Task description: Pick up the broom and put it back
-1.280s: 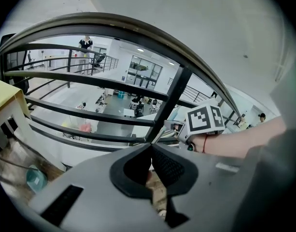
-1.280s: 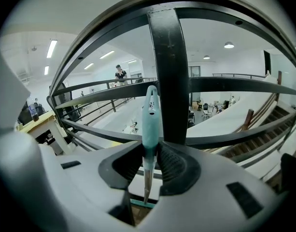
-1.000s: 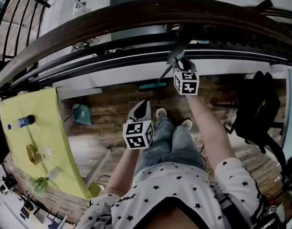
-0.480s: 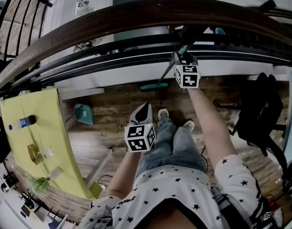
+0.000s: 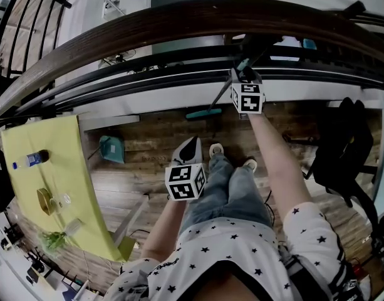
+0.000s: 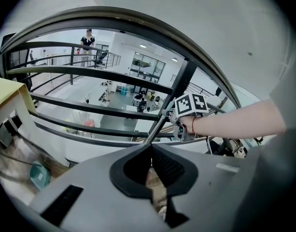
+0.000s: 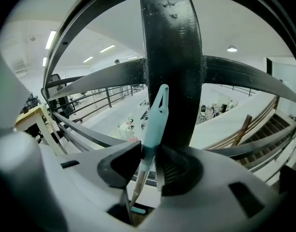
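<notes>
- A curved railing [image 5: 179,17], a dark wooden handrail over black metal bars, runs along the edge of a brown wooden plank floor [image 5: 148,146].
- A yellow tabletop [image 5: 60,168] stands at the floor's left side in the head view, well apart from the broom.
- The broom [image 7: 154,124] has a flat teal head [image 5: 203,113], a thin silvery shaft and a pale teal plastic grip with a slot near its tip. The head rests on the floor at its railing edge. The shaft leans up and to the right, so the grip stands just in front of a black railing post [image 7: 172,57].
- The right gripper [image 5: 240,75], held up at the railing, has the teal grip between its fingers. They have just been opening and stand slightly apart round it.
- The left gripper [image 6: 150,146] hangs lower, over the floor before the person's legs, with its fingers together at the tips and nothing between them.
- A small teal dustpan [image 5: 109,149] lies on the floor just beside the tabletop.
</notes>
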A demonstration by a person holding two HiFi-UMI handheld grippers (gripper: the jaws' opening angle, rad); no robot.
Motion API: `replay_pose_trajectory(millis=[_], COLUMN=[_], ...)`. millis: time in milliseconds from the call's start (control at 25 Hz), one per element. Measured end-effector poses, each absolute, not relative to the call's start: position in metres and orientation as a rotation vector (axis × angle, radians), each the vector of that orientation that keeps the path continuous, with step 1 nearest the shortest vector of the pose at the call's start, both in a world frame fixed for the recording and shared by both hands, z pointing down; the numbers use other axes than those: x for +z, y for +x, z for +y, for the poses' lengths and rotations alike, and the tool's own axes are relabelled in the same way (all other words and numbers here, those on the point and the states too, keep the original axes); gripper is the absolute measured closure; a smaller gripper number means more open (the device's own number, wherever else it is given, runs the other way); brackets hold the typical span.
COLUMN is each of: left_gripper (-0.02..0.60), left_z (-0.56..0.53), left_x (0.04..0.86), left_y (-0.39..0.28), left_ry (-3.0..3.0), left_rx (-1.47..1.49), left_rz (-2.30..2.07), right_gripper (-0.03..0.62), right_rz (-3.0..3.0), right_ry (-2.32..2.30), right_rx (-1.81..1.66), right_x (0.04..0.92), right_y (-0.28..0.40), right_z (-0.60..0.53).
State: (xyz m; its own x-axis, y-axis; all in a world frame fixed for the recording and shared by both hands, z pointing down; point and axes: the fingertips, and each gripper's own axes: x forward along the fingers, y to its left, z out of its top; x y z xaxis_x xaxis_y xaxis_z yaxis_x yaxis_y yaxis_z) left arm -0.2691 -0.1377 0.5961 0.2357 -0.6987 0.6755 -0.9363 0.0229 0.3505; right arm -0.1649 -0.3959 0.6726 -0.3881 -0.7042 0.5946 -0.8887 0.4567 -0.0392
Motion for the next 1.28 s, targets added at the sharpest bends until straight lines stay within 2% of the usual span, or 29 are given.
replay_pose_trajectory(millis=[120, 240, 600, 1280], left_gripper=[0.57, 0.569, 0.57, 0.569], left_z=[-0.138, -0.138, -0.134, -0.133], left_x=[0.596, 0.595, 0.597, 0.578], left_y=[-0.27, -0.27, -0.274, -0.265], left_ry=[1.733, 1.734, 1.741, 1.771], left_rx=[0.384, 0.384, 0.382, 0.362], left_rz=[-1.524, -1.524, -1.519, -1.536], right_gripper=[0.479, 0.442, 0.391, 0.387], right_rz=[-2.204, -2.209, -2.209, -2.246], right_ry=[1.32, 1.306, 1.305, 1.346], right_rx=[0.495, 0.519, 0.534, 0.533], right_x=[0.674, 0.676, 0.677, 0.646], right_y=[-0.166, -0.167, -0.171, -0.153], right_z=[-0.395, -0.394, -0.39, -0.374])
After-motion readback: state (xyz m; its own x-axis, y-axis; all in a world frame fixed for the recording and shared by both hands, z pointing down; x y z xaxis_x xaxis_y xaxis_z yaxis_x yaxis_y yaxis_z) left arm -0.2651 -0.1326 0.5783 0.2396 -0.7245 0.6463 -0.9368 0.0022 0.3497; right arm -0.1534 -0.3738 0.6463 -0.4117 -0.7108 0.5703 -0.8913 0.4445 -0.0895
